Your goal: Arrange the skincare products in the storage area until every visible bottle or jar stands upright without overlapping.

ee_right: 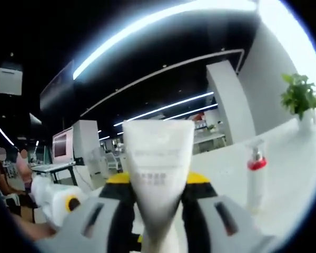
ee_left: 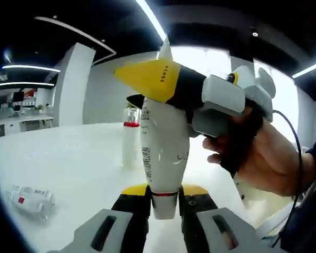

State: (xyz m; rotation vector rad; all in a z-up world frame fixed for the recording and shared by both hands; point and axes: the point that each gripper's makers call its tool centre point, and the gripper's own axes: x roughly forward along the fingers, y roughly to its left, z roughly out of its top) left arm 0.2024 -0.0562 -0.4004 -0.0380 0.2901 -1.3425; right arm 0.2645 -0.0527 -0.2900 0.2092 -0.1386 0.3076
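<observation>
A white tube (ee_left: 163,153) with a red ring near its cap hangs cap down over the white table (ee_left: 79,163). My left gripper (ee_left: 163,203) is shut on its cap end. My right gripper (ee_left: 139,89), held by a hand (ee_left: 268,158), comes in from the right and clamps the tube's upper part with its yellow-tipped jaws. In the right gripper view the tube (ee_right: 158,163) rises crimped end up between my right gripper (ee_right: 158,192). A white pump bottle with a red collar (ee_left: 130,142) (ee_right: 255,182) stands upright on the table behind.
A pair of small white containers with red labels (ee_left: 31,200) lie on their sides at the table's near left. A potted plant (ee_right: 299,97) stands at the far right of the table. Office desks and a white pillar (ee_left: 71,84) are beyond.
</observation>
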